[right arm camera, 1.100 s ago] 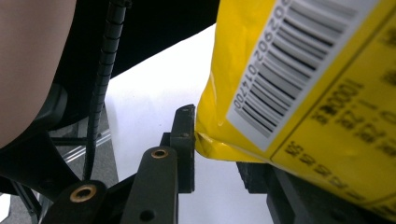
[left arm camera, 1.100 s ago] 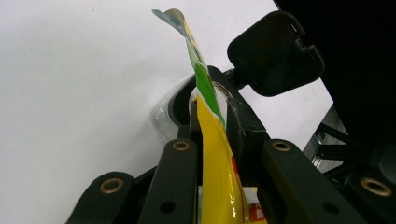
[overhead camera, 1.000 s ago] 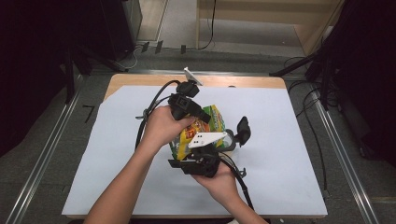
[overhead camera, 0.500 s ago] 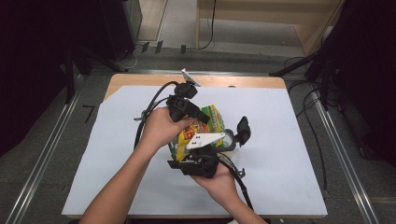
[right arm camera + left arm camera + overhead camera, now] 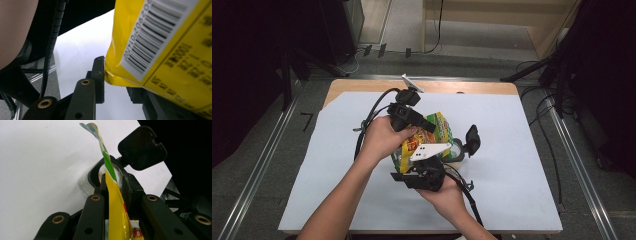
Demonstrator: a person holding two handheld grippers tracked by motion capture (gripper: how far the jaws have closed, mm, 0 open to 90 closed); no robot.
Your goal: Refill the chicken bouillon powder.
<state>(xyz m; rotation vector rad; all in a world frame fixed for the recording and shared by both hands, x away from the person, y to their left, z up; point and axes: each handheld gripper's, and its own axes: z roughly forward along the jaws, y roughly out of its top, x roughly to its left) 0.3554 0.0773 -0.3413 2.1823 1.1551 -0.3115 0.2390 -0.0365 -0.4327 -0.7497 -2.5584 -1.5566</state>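
Table point(image 5: 522, 150) covered with a white sheet; work at its centre. Snack bag point(image 5: 439, 131), yellow and green, is held above the sheet between both tools. Left gripper point(image 5: 117, 195): jaws narrow, clamped on the bag's thin sealed edge. Right gripper point(image 5: 117, 82): jaws set to either side of the bag's lower corner, left pad touching it; the far jaw is hidden behind the bag, so I cannot tell whether they bite.

Just beyond the bag sits a clear container point(image 5: 86, 181) with a black hinged lid point(image 5: 142, 145) standing open.

Judgement: the step looks like tearing the bag open or pouring from it. Next move needs opposed pulls without slipping.

Writing: barcode point(image 5: 157, 32), digits partly legible ("02902…01700"); "1000" in the small print.
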